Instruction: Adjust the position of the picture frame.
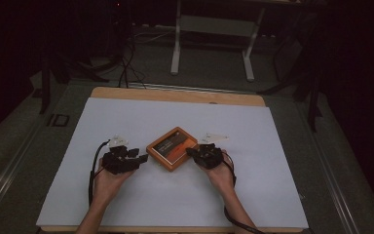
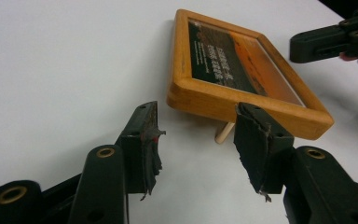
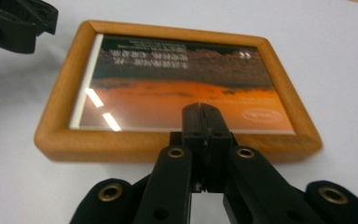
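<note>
A wooden picture frame (image 1: 172, 148) with an orange and dark print lies face up on the white sheet, between the two grippers. In the left gripper view the frame (image 2: 242, 70) sits just beyond my left gripper (image 2: 198, 114), whose jaws stand open around bare table. Its right pad (image 2: 254, 140) is close to the frame's near edge, and a pale wooden peg (image 2: 224, 133) pokes out beneath that edge. My right gripper (image 3: 205, 116) is shut with nothing between its jaws, its tips over the near rail of the frame (image 3: 177, 93). From above, the left gripper (image 1: 143, 157) and right gripper (image 1: 190, 152) flank the frame.
The white sheet (image 1: 175, 195) covers a wooden table (image 1: 175, 94), with open surface on all sides of the frame. Beyond the table's far edge the floor is dark, with cables (image 1: 126, 63) and a white stand (image 1: 212, 29).
</note>
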Demonstrator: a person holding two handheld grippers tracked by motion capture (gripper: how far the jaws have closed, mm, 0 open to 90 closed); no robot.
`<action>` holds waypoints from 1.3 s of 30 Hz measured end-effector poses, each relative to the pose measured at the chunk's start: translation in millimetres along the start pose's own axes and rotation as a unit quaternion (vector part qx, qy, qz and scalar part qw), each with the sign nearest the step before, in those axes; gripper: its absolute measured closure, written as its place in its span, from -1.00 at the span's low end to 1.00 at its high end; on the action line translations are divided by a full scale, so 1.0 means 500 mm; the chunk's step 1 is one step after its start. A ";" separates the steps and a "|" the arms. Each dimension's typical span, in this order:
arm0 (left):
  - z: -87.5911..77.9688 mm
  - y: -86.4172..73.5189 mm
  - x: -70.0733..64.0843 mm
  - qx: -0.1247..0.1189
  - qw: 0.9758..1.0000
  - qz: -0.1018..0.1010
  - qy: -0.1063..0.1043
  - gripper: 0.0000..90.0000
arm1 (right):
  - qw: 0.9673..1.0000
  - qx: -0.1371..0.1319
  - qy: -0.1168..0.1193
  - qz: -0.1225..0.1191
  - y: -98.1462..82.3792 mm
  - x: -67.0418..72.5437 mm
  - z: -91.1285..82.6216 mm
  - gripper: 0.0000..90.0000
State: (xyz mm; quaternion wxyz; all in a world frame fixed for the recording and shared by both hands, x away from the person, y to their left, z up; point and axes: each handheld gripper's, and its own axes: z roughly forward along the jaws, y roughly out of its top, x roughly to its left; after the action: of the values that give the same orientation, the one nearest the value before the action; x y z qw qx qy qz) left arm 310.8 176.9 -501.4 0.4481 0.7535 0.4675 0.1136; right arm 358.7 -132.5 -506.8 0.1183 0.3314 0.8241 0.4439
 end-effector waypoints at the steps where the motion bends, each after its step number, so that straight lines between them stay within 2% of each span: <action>1: 0.001 0.000 -0.001 0.000 1.000 -0.003 -0.002 0.13 | 1.000 -0.002 0.002 0.002 0.002 0.002 0.004 1.00; 7: 0.008 0.000 -0.007 0.004 1.000 -0.003 -0.007 0.12 | 1.000 -0.006 0.015 0.012 -0.005 0.013 0.018 1.00; 9: 0.011 0.001 -0.010 0.002 1.000 -0.014 -0.022 0.08 | 1.000 -0.006 0.016 0.009 -0.012 0.018 0.019 1.00; 11: 0.014 0.002 -0.012 0.002 0.998 -0.030 -0.047 0.03 | 1.000 -0.003 0.017 0.006 -0.019 0.021 0.016 1.00; 12: 0.014 0.002 -0.012 0.002 0.998 -0.030 -0.047 0.01 | 1.000 -0.003 0.017 0.004 -0.023 0.023 0.014 1.00; 15: 0.021 0.005 -0.027 0.005 0.997 -0.036 -0.067 -0.04 | 1.000 0.001 0.017 0.000 -0.036 0.027 0.011 1.00; 20: 0.036 0.006 -0.042 0.015 0.997 -0.033 -0.067 -0.04 | 1.000 0.011 0.018 -0.009 -0.051 0.031 0.011 1.00; 24: 0.049 0.005 -0.051 0.026 0.997 -0.028 -0.061 0.06 | 1.000 0.009 0.021 -0.008 -0.053 0.031 0.009 1.00; 28: 0.059 0.008 -0.050 0.019 0.997 -0.043 -0.062 0.09 | 0.999 0.011 0.027 -0.018 -0.054 0.037 0.010 1.00; 30: 0.061 0.009 -0.051 0.018 0.997 -0.045 -0.058 0.13 | 0.999 0.011 0.027 -0.018 -0.054 0.038 0.010 1.00; 31: 0.065 0.012 -0.055 0.019 0.998 -0.047 -0.047 0.15 | 0.999 0.010 0.030 -0.019 -0.056 0.039 0.010 1.00; 34: 0.066 0.013 -0.055 0.017 0.997 -0.055 -0.046 0.21 | 0.999 0.009 0.032 -0.017 -0.057 0.037 0.010 1.00; 35: 0.062 0.014 -0.053 0.011 0.996 -0.066 -0.055 0.25 | 0.999 0.009 0.034 -0.018 -0.057 0.037 0.009 1.00; 36: 0.062 0.014 -0.053 0.011 0.996 -0.066 -0.055 0.29 | 0.999 0.009 0.034 -0.018 -0.057 0.037 0.009 1.00; 37: 0.058 0.017 -0.056 0.000 0.996 -0.068 -0.064 0.32 | 0.999 0.012 0.035 -0.023 -0.057 0.036 0.007 1.00; 39: 0.054 0.023 -0.066 -0.006 0.996 -0.055 -0.068 0.36 | 0.999 0.016 0.035 -0.029 -0.056 0.037 0.005 1.00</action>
State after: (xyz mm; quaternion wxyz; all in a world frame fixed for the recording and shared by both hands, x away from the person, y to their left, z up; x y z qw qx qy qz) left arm 315.9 132.9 -499.4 0.4886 0.7301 0.4761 0.0398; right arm 333.6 -129.9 -528.9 0.0966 0.2931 0.8441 0.4384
